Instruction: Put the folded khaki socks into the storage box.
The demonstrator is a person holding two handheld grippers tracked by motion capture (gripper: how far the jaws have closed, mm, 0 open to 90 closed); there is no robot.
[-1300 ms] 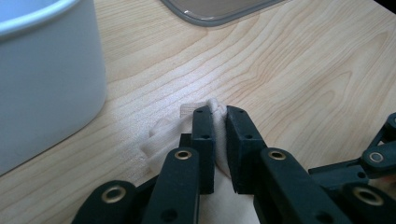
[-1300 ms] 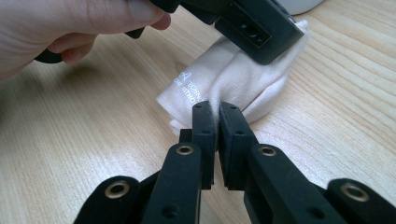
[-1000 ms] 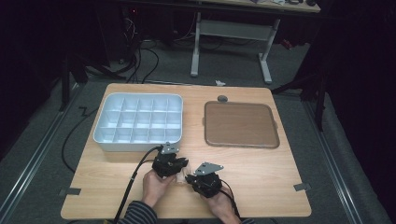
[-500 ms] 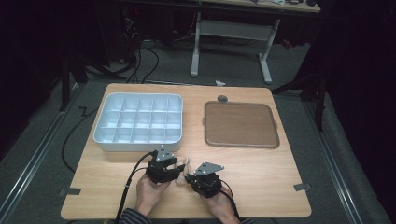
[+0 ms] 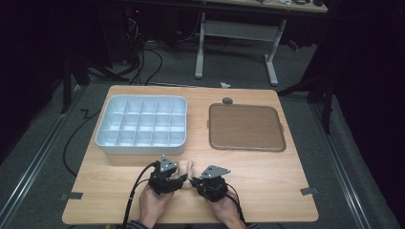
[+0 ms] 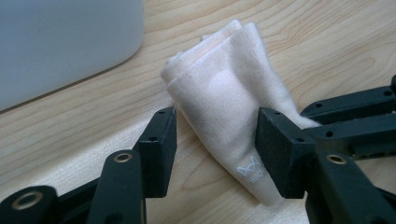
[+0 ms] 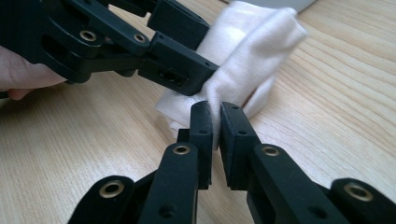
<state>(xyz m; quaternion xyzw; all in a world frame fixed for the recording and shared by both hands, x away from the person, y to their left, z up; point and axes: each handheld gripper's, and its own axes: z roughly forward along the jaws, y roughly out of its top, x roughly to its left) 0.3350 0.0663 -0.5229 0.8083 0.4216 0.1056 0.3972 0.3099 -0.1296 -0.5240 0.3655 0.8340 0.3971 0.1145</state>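
A folded cream cloth lies on the wooden table near its front edge, between my two grippers. In the left gripper view the cloth sits between the spread jaws of my left gripper. Those jaws have just been opening; one pad stands clear of the fabric and the other is at its side. My right gripper is shut on a thin fold of the cloth. In the high view the left gripper and right gripper nearly meet tip to tip.
A white tray with several compartments stands just behind the left gripper; its wall is close. A flat brown tray lies at the back right, with a small dark round thing behind it.
The left gripper's jaws have opened off the cloth, and that hand has slid a little toward the front edge. The right gripper has stayed in place, still nipping the cloth.
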